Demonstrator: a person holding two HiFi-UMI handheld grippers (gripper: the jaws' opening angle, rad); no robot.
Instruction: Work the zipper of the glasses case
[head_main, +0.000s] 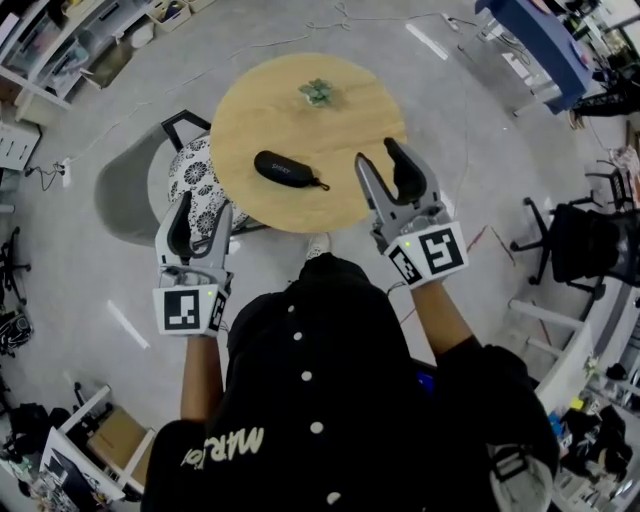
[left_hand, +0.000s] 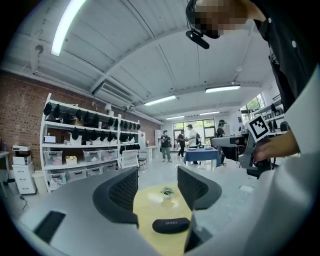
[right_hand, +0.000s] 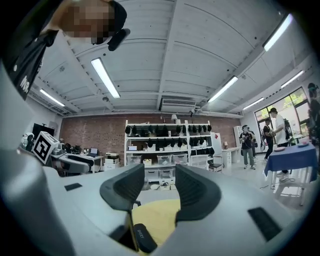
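Observation:
A black glasses case (head_main: 288, 169) lies on the round wooden table (head_main: 250, 110), its zipper pull trailing to the right. My left gripper (head_main: 201, 216) hangs open off the table's front left edge, over the chair. The right gripper (head_main: 383, 162) stands open above the table's right edge, to the right of the case. In the left gripper view the case (left_hand: 171, 225) lies on the table ahead of the open jaws, nothing between them. In the right gripper view the case (right_hand: 143, 237) shows low and left, ahead of the open jaws.
A small potted plant (head_main: 318, 92) stands at the table's far side. A chair with a patterned cushion (head_main: 196, 178) is tucked under the left of the table. Shelves, office chairs and a blue-covered table (head_main: 545, 45) ring the grey floor. People stand far off (left_hand: 182, 141).

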